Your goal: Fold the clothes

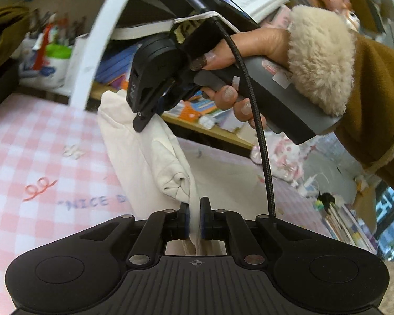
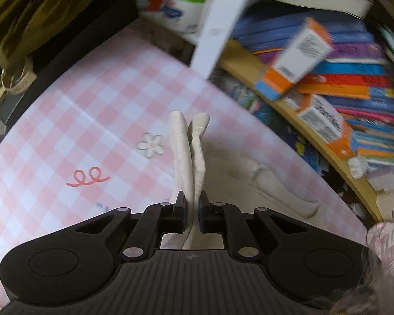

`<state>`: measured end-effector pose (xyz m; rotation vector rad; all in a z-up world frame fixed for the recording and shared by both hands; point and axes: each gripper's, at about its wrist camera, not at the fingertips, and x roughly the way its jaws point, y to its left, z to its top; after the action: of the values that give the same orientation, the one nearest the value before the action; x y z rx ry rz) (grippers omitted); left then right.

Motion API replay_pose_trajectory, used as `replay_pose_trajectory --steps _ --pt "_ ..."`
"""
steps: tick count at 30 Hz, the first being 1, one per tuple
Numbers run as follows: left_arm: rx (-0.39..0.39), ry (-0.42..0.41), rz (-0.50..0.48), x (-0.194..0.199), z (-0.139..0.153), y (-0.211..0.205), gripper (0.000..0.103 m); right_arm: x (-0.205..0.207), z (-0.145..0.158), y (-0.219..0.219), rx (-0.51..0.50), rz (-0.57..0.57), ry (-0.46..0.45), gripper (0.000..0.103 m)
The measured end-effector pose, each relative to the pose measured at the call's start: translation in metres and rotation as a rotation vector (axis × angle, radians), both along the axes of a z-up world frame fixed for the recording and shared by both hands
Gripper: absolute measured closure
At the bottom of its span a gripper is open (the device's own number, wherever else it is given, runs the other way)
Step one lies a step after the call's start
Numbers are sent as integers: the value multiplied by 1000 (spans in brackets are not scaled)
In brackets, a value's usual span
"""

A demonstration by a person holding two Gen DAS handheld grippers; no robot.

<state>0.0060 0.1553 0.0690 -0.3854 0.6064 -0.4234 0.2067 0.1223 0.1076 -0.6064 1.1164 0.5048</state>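
**Lifting a cream garment between two grippers**

Holding a cream garment clear of the pink checked cloth, a person works two hand-held grippers above a table beside crowded bookshelves. The left gripper has its jaws closed almost together on a thin edge of the fabric, which runs up to the right gripper, gripped in a hand with a fleece cuff and pinched on the cloth's upper part. The right wrist view shows that gripper's jaws nearly shut on a doubled ribbed edge, with more of the garment lying on the table beyond. Two separate holds appear meant to keep the edge taut so it hangs straight. Whether this lift opens the garment out or carries one part over another cannot be told from here.
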Motion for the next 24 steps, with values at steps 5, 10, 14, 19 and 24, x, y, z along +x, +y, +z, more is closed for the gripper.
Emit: replay_pose_trajectory --steps 5,10,14,19,24 --pt "35 -35 -30 -2 12 -35 97 6 17 -51 60 -37 -27 95" --pt "67 -54 -37 2 17 -76 97 13 27 -108 122 -61 -39 95" --pt "103 -57 -27 8 22 -116 97 19 29 -156 173 -60 -43 95" --pt "168 -45 5 17 25 -168 97 27 27 -214 245 -36 -47 95" --pt "223 -26 37 21 24 -214 97 35 23 -262 330 7 -40 95"
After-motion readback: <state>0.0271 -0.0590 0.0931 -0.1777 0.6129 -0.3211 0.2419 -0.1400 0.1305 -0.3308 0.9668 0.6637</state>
